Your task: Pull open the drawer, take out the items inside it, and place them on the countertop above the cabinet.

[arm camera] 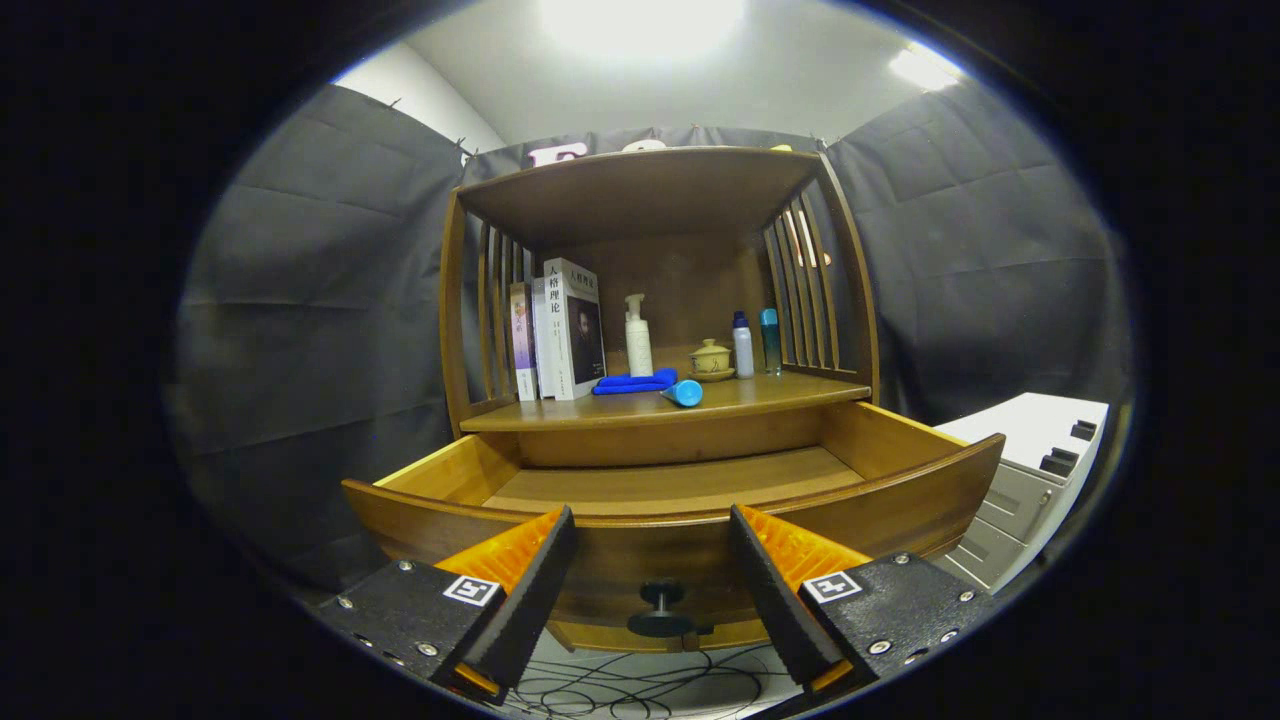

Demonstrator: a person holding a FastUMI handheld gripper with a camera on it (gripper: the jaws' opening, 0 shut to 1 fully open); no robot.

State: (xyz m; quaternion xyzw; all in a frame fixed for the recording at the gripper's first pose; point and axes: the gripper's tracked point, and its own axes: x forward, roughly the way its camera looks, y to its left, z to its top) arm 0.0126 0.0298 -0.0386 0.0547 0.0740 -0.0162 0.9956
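The wooden cabinet's drawer (680, 490) stands pulled out toward me, and the part of its floor I can see is bare. Its dark round knob (660, 610) sits on the curved front, low between my fingers. My gripper (652, 525) is open, fingertips level with the drawer's front rim, nothing between them. On the countertop (780, 395) above the drawer lie a folded blue cloth (635, 382) and a blue cylinder (684, 392) on its side. Behind them stand a white pump bottle (637, 338), a small lidded cup on a saucer (711, 360), and two slim bottles (755, 343).
Books (560, 330) stand upright at the countertop's left end, against the slatted side. A roof shelf (640, 185) covers the countertop. A light grey drawer unit (1030, 470) sits to the right of the cabinet. Black cables (640, 690) lie on the floor below the drawer.
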